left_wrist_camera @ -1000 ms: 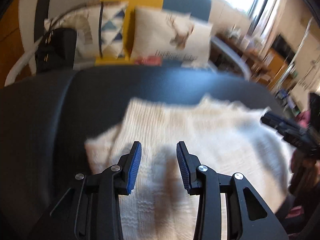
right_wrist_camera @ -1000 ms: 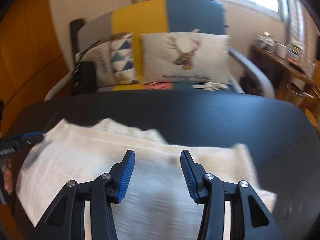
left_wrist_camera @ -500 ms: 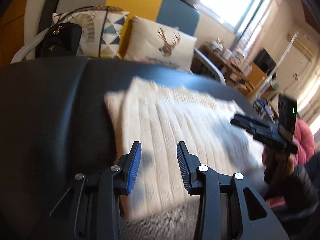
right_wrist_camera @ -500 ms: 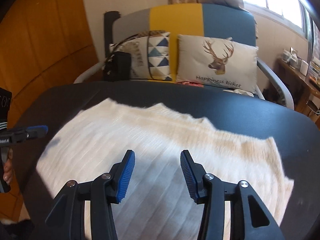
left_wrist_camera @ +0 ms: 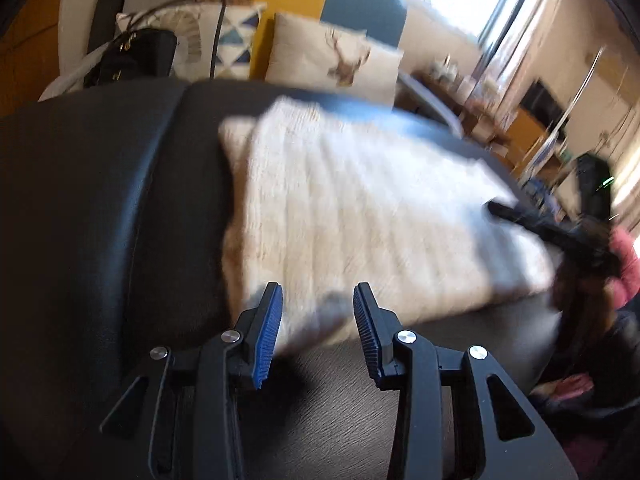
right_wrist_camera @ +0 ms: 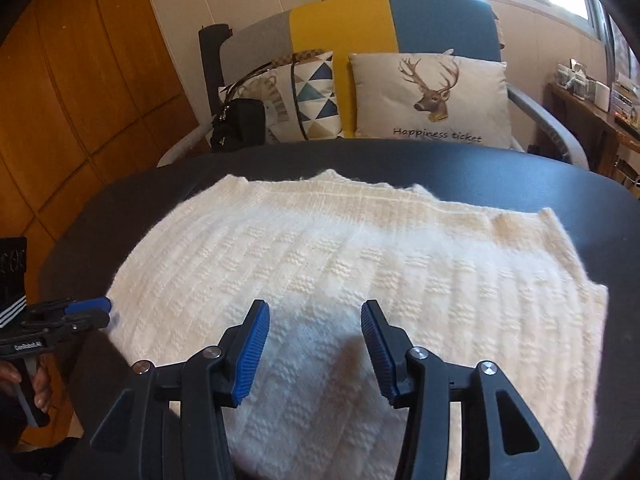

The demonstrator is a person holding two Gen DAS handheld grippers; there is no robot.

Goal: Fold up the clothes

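Observation:
A cream knitted garment [left_wrist_camera: 360,220] lies spread flat on a dark round table [left_wrist_camera: 100,200]. My left gripper [left_wrist_camera: 318,300] hangs open over the garment's near left corner with nothing between its blue pads. In the right wrist view it shows at the cloth's left edge [right_wrist_camera: 106,310], held by a hand. My right gripper [right_wrist_camera: 314,312] stands open just above the garment [right_wrist_camera: 340,264] near its front edge, holding nothing. Its blurred dark tip also appears at the cloth's right side in the left wrist view [left_wrist_camera: 494,210].
Behind the table [right_wrist_camera: 400,160] stands an armchair [right_wrist_camera: 360,20] with a grey, yellow and blue back. On it sit a deer cushion [right_wrist_camera: 428,96], a triangle-pattern cushion [right_wrist_camera: 316,96] and a black handbag [right_wrist_camera: 240,124]. Wooden panelling [right_wrist_camera: 80,100] is at left, a cluttered sideboard [right_wrist_camera: 592,96] at right.
My left gripper has drawn back from over the middle of the garment to its near corner. The right gripper has pulled back too, so more of the cloth shows ahead. Both stayed open.

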